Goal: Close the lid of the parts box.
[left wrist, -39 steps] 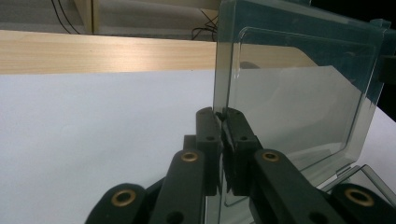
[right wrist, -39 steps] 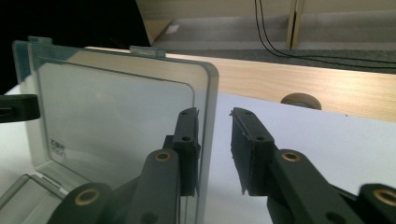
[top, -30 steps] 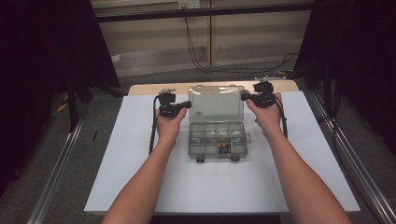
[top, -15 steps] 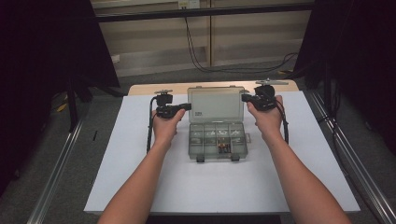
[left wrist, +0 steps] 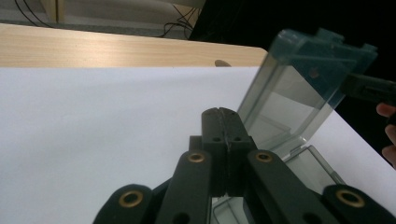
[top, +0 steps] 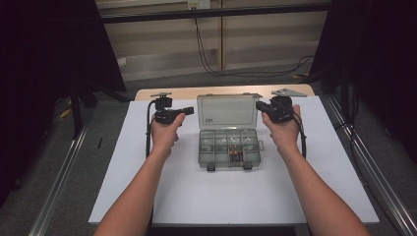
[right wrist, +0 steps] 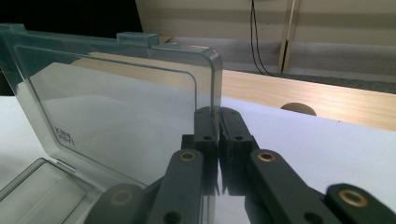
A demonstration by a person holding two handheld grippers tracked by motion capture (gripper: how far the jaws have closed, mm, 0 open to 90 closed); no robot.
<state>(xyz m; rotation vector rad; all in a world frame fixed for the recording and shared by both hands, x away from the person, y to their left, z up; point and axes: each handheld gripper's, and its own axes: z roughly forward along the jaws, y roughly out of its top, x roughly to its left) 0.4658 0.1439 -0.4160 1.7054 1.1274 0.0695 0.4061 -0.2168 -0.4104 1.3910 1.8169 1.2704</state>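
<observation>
Your right gripper [right wrist: 218, 114] is clamped on the right edge of the clear lid [right wrist: 112, 107] — in the right gripper view the two black jaws meet on that edge near its upper corner, and the plastic runs down between them. In the high view the same gripper [top: 259, 105] sits at the lid's [top: 227, 112] right side, with your right hand [top: 282, 130] behind it.

Your left gripper [left wrist: 222, 112] has its jaws pressed together with nothing between them; they have just been closing. In the left gripper view the tips stand just beside the lid's [left wrist: 299, 93] near edge, and I cannot tell whether they touch it. From above, this gripper [top: 190, 110] points toward the lid's left edge, held by your left hand [top: 164, 132].

You have the organizer box [top: 228, 147] in the middle of the white surface [top: 147, 196], toward its far half, between your two hands. Its lid stands open, raised nearly upright from the hinge at the back. The base is divided into small compartments — some hold small parts, too small to name. Two dark latches hang at the box's front edge. Beyond the white sheet a strip of wooden tabletop [left wrist: 116, 46] shows.
</observation>
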